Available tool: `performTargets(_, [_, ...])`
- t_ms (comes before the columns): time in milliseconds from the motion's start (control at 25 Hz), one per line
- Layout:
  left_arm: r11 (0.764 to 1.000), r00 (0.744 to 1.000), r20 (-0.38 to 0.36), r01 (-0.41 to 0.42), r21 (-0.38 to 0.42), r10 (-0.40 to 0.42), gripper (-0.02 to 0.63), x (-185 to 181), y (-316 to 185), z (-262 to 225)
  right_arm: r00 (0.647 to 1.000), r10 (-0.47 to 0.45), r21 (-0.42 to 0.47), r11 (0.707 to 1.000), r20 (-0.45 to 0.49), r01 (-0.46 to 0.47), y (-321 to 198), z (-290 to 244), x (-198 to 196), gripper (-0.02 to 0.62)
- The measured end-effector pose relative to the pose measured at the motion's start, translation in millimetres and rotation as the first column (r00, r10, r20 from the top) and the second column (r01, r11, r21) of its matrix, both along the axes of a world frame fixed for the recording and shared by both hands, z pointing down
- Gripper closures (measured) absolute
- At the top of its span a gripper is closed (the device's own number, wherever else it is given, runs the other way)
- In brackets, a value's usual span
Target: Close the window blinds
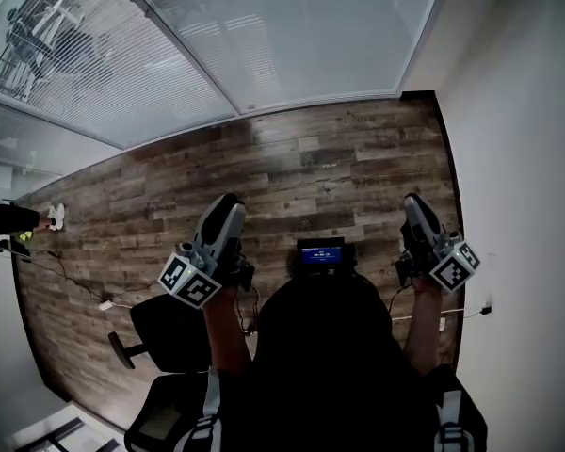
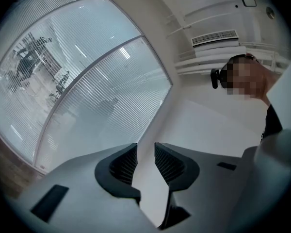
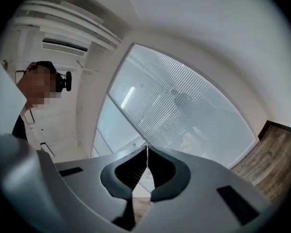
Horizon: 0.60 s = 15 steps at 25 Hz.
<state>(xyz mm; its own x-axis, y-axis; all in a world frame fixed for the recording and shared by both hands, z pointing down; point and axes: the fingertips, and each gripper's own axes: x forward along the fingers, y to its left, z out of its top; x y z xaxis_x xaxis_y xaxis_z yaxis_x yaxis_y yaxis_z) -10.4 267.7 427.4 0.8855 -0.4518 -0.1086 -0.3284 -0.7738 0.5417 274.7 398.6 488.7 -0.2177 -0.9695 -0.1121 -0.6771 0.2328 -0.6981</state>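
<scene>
Standing on the brown wood-plank floor (image 1: 339,168), the person faces a glass wall hung with white horizontal-slat window blinds (image 1: 151,73), with both tools held out level toward it. As far as the pictures show, the closing has not started. In the head view, dark shapes beyond the glass show through the slats of the left panel, so that panel looks at least partly open. The panel to its right reads paler and more even. No wand or cord can be made out in any view, so finding and working the control is probably the whole job left.

The left gripper (image 2: 145,152) has its jaws a narrow gap apart with nothing between them; only the blinds and a pale wall show past the pads. The right gripper (image 3: 146,152) has its jaw tips together, and nothing visible is caught in them.

The blinds lie ahead of both grippers and well apart from them, across a stretch of bare floor. A black office chair (image 1: 169,332) sits beside the person's left.
</scene>
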Motion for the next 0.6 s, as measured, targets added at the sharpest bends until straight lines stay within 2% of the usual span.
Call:
performTargets(240, [1.0,1.0,-0.002,0.028,-0.006,-0.028,0.486,-7,0,6,0.999,-0.046,-0.001,0.999,-0.027,0.046,-12,-5,-11,0.58])
performTargets(600, [0.999,0.999,0.008,0.034,-0.007,-0.034,0.486,-9,0,7,0.996,-0.066,-0.008,0.998,-0.06,0.065,-12,0,-14,0.58])
